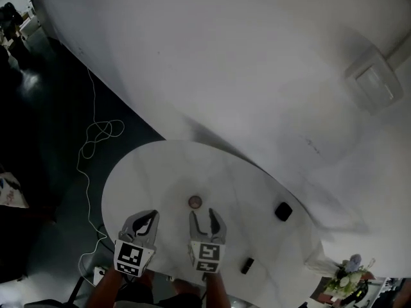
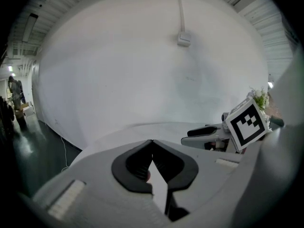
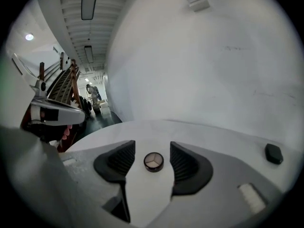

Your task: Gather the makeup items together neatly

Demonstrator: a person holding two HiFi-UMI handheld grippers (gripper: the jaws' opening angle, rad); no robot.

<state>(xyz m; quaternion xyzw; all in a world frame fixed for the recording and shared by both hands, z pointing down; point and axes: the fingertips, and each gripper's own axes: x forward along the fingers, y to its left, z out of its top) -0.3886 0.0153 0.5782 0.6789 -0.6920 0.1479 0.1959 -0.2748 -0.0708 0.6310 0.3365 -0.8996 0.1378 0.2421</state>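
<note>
A small round compact (image 1: pixel 195 202) with a three-part pan lies on the round white table (image 1: pixel 160 172). My right gripper (image 1: pixel 207 217) hovers just short of it, open; in the right gripper view the compact (image 3: pixel 153 161) shows in the gap of the right gripper (image 3: pixel 152 148), untouched by either pad. A squarish black item (image 1: pixel 283 211) lies further right, also seen as the black item (image 3: pixel 273 153). A small dark stick-like item (image 1: pixel 247 265) lies near the front edge. My left gripper (image 1: pixel 148 218) is shut and empty, the left gripper (image 2: pixel 152 142) jaws meeting at the tips.
A curved white wall (image 1: pixel 257 76) rises right behind the table. A white cable (image 1: pixel 96 136) loops on the dark floor at left. Flowers (image 1: pixel 347 278) stand at the lower right. The right gripper's marker cube (image 2: pixel 247 123) shows in the left gripper view.
</note>
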